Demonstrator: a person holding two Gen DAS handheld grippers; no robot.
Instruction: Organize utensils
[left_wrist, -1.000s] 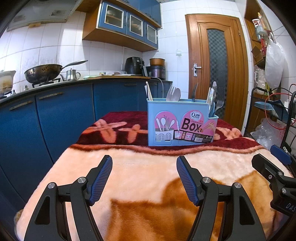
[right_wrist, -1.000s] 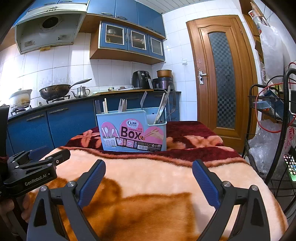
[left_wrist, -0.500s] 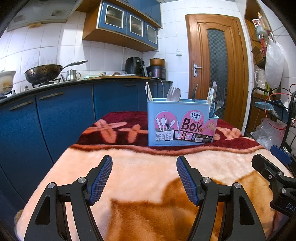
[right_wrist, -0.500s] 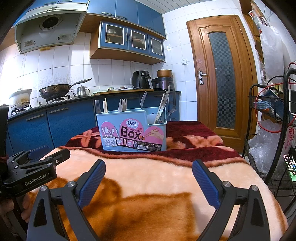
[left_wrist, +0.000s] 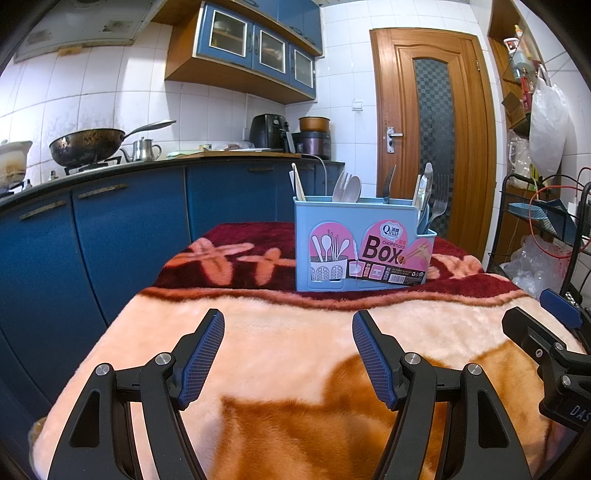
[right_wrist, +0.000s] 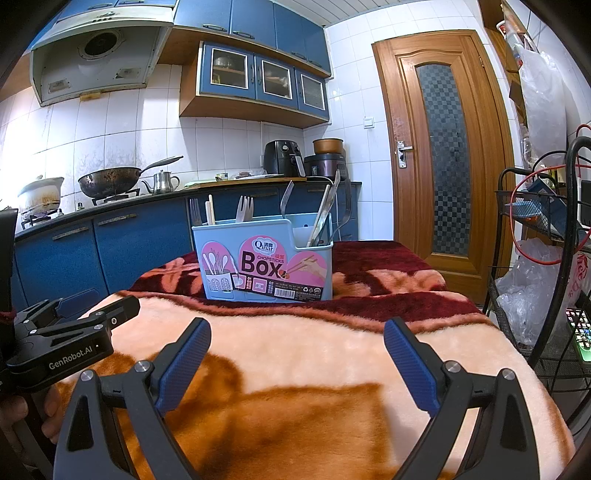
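Claws: left claw (left_wrist: 288, 354) wide, empty; right claw (right_wrist: 297, 363) wide, empty
Box (right_wrist: 264, 264): upright, well ahead; utensils mixed inside
Tip: pinch one handle high; lift straight

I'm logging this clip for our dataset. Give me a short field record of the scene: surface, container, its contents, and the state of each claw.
surface: plush blanket in peach and dark red, covering a table
container: light blue utensil box labelled "Box", standing upright at the far end of the blanket
contents: forks, spoons and chopsticks standing inside
left claw: open, empty, short of the box
right claw: open, empty, short of the box
background: wok on the stove
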